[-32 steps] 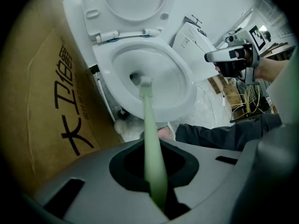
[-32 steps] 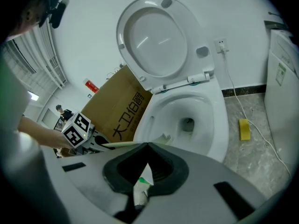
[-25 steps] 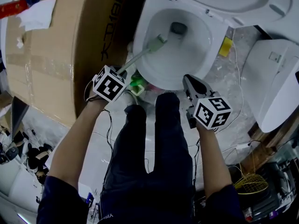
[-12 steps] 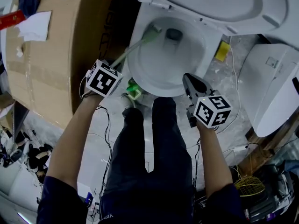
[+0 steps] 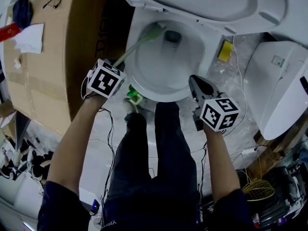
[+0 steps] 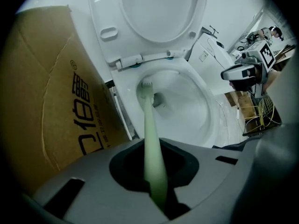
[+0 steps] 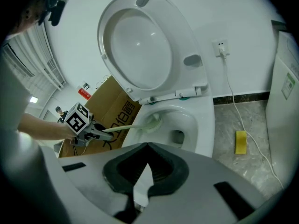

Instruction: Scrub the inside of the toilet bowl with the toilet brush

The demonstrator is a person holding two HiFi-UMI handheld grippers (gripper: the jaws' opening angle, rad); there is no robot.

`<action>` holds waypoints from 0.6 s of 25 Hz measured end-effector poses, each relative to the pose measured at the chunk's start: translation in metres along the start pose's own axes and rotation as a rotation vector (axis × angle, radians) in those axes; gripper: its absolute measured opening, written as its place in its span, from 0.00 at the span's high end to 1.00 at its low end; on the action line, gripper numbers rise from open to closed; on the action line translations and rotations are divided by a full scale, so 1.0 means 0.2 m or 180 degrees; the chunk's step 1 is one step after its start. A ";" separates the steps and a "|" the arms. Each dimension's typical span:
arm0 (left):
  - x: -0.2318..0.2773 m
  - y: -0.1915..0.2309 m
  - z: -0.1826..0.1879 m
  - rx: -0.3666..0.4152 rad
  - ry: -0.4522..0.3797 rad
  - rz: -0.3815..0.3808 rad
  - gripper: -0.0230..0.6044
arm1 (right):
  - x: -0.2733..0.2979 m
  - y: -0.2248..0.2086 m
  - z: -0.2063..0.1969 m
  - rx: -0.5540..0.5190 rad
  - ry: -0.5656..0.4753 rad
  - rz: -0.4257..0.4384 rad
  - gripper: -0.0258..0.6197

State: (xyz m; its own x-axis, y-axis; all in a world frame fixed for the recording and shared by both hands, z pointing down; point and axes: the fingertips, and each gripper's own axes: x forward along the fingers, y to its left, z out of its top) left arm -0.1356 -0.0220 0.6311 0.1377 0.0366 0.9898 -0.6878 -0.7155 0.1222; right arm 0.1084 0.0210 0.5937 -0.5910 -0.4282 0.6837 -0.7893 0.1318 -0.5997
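Beside the cardboard box [image 5: 48, 57], the left tongs [image 6: 154, 171] were clamped on the pale green handle of the toilet brush [image 5: 132, 47]. Its head was pressed high on the left inner wall of the toilet bowl [image 5: 192, 47], just under the rim. Scrubbing that high, the bristles could likely ride over the rim and flick water out. The right tongs [image 7: 145, 171] hung together, empty, near the bowl's front.

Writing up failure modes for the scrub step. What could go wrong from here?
1. The toilet brush head sits high in the toilet bowl, near the rim on the cardboard box side; a stroke might ride over and splash the box.
2. The left tool holds the handle far from the head, so side load could twist it in the jaws.
3. Thin cables run by the person's legs; snag risk.
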 end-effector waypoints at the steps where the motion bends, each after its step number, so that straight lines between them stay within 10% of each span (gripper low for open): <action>1: 0.01 -0.01 0.01 -0.0011 -0.0001 -0.0017 0.89 | 0.00 -0.01 -0.01 0.0012 0.0000 -0.0009 0.95; 15: 0.09 -0.28 0.25 0.0222 -0.0154 -0.0304 0.89 | -0.10 -0.09 -0.02 0.0172 -0.0119 -0.0138 0.95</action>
State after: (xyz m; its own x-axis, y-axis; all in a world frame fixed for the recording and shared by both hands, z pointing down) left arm -0.0592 -0.0165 0.6392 0.2356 0.0746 0.9690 -0.6189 -0.7572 0.2088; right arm 0.1341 0.0318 0.5923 -0.5490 -0.4656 0.6942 -0.8033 0.0643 -0.5921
